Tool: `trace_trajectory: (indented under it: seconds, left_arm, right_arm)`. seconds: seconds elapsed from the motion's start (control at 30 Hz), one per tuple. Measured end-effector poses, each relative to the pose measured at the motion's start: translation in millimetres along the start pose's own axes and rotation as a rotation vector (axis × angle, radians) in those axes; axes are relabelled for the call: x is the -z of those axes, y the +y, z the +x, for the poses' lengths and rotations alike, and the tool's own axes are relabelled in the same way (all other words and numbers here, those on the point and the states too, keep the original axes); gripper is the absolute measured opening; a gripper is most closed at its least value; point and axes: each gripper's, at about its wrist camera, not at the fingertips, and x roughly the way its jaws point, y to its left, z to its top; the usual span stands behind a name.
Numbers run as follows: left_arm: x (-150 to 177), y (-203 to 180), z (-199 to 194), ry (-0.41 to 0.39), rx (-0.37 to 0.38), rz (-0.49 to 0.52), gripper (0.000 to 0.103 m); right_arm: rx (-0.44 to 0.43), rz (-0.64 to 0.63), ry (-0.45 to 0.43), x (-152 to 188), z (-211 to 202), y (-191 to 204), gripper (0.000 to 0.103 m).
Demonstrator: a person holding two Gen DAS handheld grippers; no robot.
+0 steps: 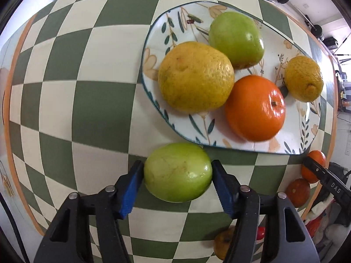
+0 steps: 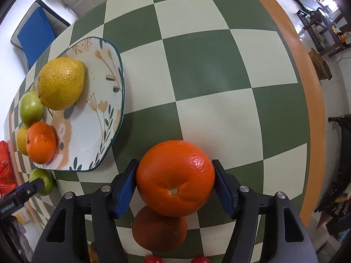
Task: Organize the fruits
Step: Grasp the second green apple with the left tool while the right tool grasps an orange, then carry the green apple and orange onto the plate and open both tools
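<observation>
**Both claws down on loose fruit beside the plate**

Left wrist view. The left claw (image 1: 177, 173) is pointing down at the checkered counter (image 1: 65, 100), its blue pads sitting against both sides of a green apple (image 1: 177, 172); jaws about half open, filled by the fruit. The apple is lying just beside the near rim of the floral plate (image 1: 153, 63). On the plate: a large yellow citrus (image 1: 195, 76) touching a second green apple (image 1: 235, 39), an orange (image 1: 255, 107) and a lemon (image 1: 303, 77) close to the far right rim. Wide bare counter is lying open to the left, out to the orange border strip. At right, the right claw (image 1: 316, 166) is showing by one black finger against an orange fruit near the counter edge.

Right wrist view. The right claw (image 2: 175, 179) is pointing straight down, pads pressing both sides of a big orange (image 2: 175, 178), jaws about half open. A darker brownish-orange fruit (image 2: 159, 230) is lying just below it. The plate (image 2: 98, 100) is sitting well apart to the left, its right half bare. Open counter is stretching ahead and right to the rounded edge.
</observation>
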Motion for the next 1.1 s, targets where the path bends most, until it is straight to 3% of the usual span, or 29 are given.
trace_trajectory:
  seconds: [0.13,0.43,0.57,0.7,0.8,0.9,0.97,1.1]
  left_arm:
    - [25,-2,4,0.024,0.037,0.006,0.059]
    - [39,-11,10,0.020,-0.006,0.018,0.058]
    - [35,-26,-11,0.004,0.037,0.047,0.058]
    - [28,-49,-60,-0.065,0.121,0.097,0.058]
    - [-3,-73,-97,-0.115,0.137,0.165,0.058]
    - [-46,-99,-116,-0.150,0.089,0.218,0.058]
    - [-73,-108,-114,-0.154,0.036,0.242,0.058]
    - [-123,-121,-87,-0.079,-0.037,0.275,0.059]
  right_arm:
    - [0.034,-0.032,0.019,5,-2,1,0.067]
    - [-0.001,-0.004,0.031,15,1,-10,0.068]
    - [0.005,-0.010,0.024,16,1,-7,0.068]
    - [0.000,0.013,-0.007,25,-8,-13,0.067]
    - [-0.068,0.029,-0.057,29,-30,-9,0.067]
    - [-0.146,0.008,-0.104,27,-55,11,0.067]
    - [-0.190,-0.014,-0.120,17,-66,30,0.067]
    - [-0.203,-0.050,-0.124,-8,-64,63,0.067]
